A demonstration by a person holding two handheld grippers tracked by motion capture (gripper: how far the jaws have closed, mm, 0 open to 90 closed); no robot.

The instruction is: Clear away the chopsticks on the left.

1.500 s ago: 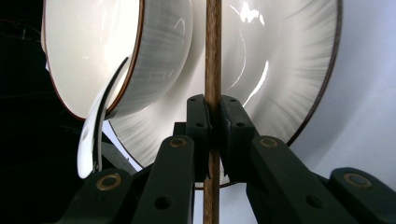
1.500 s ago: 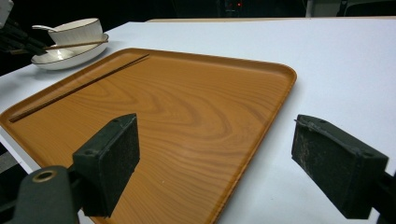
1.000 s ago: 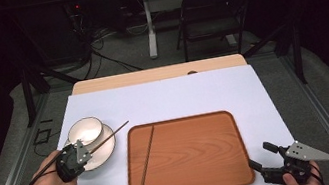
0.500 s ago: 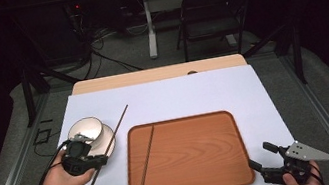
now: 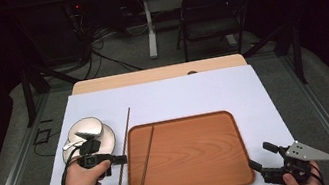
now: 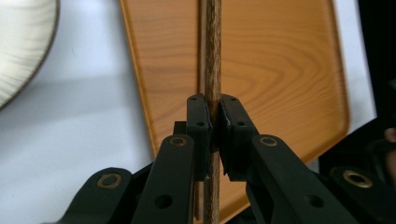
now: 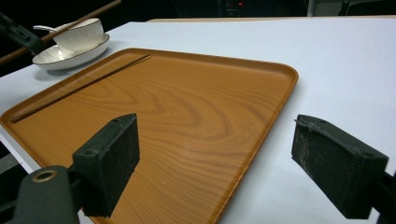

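In the high view, the left gripper (image 5: 119,159) is sitting in the lower left of the frame, its fingers clamped together on a thin dark brown wooden chopstick (image 5: 124,147) that is slanting from the upper middle down toward the lower left, just off the left edge of the rectangular orange-brown wood-grain tray (image 5: 193,153). In the left gripper view the same chopstick (image 6: 212,70) is running straight up the middle of the frame between the two black fingers (image 6: 200,126), which are pressing on it from both sides, with the tray (image 6: 280,70) lying behind it. A second thin dark chopstick (image 5: 146,162) is lying inside the tray near its left rim, well apart from the held one. Left of the gripper, a white round bowl (image 5: 85,132) is resting on a white plate (image 5: 107,141), with a pale spoon (image 5: 71,144) in the bowl. The white worktop (image 5: 178,95) is carrying all of these. In the lower right of the high view, the right gripper (image 5: 259,156) is hovering off the tray's lower right corner with its fingers spread apart; in the right gripper view its two black fingers (image 7: 114,158) are standing wide with nothing between them, and the tray (image 7: 187,112) is lying beyond.
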